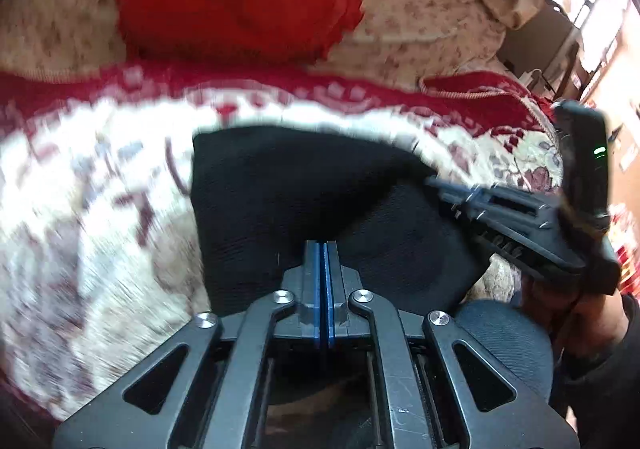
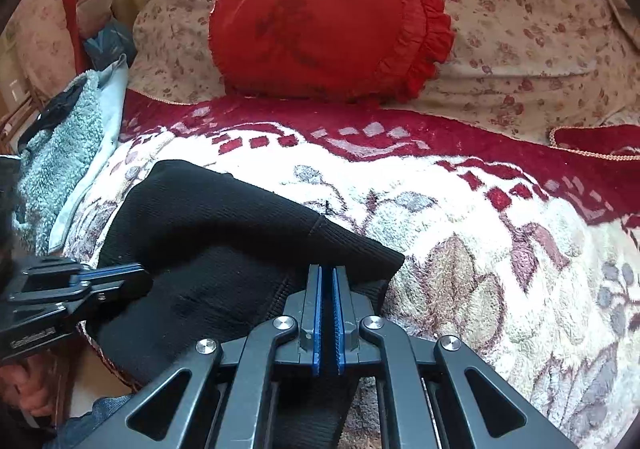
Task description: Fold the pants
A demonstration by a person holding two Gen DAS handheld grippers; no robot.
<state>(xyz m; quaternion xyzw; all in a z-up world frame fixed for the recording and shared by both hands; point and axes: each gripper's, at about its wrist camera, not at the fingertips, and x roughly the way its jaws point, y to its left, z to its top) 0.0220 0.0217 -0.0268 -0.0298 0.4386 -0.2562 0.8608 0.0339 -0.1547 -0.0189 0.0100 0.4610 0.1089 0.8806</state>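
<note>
The black knit pants (image 1: 304,193) lie bunched on a red and cream patterned blanket (image 1: 100,177). My left gripper (image 1: 325,249) is shut on the near edge of the pants. My right gripper (image 2: 328,273) is shut on the ribbed cuff end of the pants (image 2: 224,233), which drape to the left in the right wrist view. The right gripper also shows in the left wrist view (image 1: 436,182), its tip on the pants' right side. The left gripper shows in the right wrist view (image 2: 140,277), clamped on the pants' left part.
A red frilled pillow (image 2: 324,25) rests at the back on a floral sheet (image 2: 520,9). A light blue towel (image 2: 60,153) lies at the blanket's left edge. Furniture and a bright window (image 1: 592,9) are at the far right of the left wrist view.
</note>
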